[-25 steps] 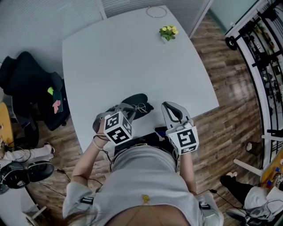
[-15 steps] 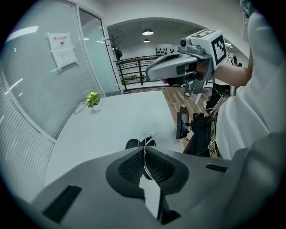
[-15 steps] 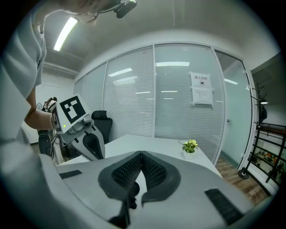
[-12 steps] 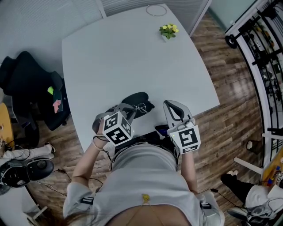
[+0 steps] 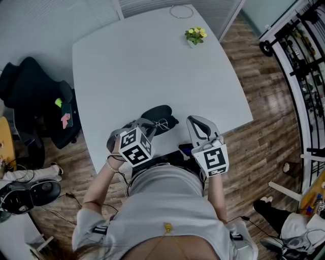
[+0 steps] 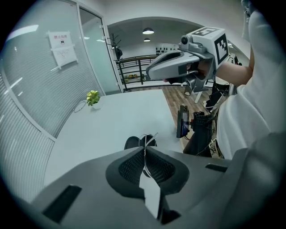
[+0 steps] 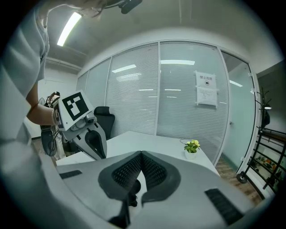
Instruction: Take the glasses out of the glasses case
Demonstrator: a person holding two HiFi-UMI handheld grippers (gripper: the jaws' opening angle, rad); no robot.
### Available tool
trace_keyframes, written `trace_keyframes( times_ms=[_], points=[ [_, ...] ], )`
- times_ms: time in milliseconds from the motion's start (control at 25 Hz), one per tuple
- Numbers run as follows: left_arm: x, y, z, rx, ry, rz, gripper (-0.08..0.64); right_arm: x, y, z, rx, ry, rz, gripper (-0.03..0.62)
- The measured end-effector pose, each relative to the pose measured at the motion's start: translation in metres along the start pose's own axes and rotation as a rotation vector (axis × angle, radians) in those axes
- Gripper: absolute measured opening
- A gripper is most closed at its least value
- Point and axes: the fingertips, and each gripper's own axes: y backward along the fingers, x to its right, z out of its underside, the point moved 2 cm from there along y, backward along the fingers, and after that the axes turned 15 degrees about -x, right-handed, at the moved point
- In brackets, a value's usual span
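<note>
A black glasses case (image 5: 156, 114) lies on the white table (image 5: 152, 61) near its front edge. Thin wire-framed glasses (image 5: 163, 123) rest against the case's near side; in the left gripper view the glasses (image 6: 146, 139) and the case (image 6: 131, 142) show just beyond the jaws. My left gripper (image 5: 151, 124) is shut on a thin wire arm of the glasses, which runs between its pads (image 6: 134, 164). My right gripper (image 5: 192, 120) hovers to the right of the case, shut with nothing in it, and appears high in the left gripper view (image 6: 152, 72).
A small potted plant (image 5: 194, 36) stands at the table's far right, with a white cable ring (image 5: 179, 12) behind it. A chair draped with a black jacket (image 5: 35, 99) is left of the table. A metal rack (image 5: 299, 45) lines the right side.
</note>
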Motion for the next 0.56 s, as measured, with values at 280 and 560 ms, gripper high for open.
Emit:
trace_keyframes(
  times_ms=[280, 560],
  points=[
    [-0.0025, -0.0019, 0.0051, -0.007, 0.005, 0.001, 0.035, -0.0044, -0.0018, -0.0004, -0.006, 0.007, -0.003, 0.017],
    [-0.0061, -0.0047, 0.0063, -0.019, 0.017, 0.009, 0.035, -0.0004, -0.0023, -0.0028, -0.010, 0.009, -0.002, 0.017]
  ],
)
